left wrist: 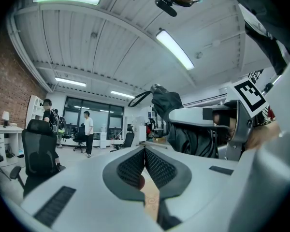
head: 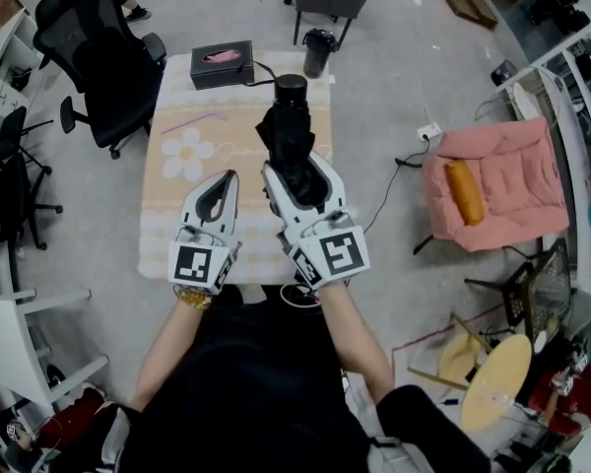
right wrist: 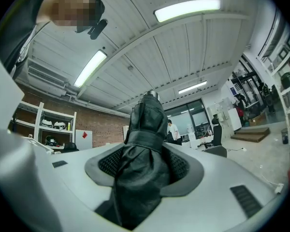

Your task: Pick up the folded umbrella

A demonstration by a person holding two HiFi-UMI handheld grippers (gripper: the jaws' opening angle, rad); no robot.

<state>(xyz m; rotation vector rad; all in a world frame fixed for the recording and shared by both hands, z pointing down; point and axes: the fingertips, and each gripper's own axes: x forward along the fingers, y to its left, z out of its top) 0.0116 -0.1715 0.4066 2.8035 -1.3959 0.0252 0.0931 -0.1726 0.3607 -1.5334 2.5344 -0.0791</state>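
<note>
left tongs (head: 230,177) pressed together, empty, at 9 o'clock of the right tongs (head: 297,170), which pinch the folded umbrella (head: 286,126), far end toward 12 o'clock over the tabletop (head: 167,205); squeeze firmly and lift level, since slick fabric likely slips

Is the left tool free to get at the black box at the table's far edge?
Probably yes: the left tool is shut and empty, only bare tablecloth lies before the black box, and the right tool's umbrella stands aside.
</note>
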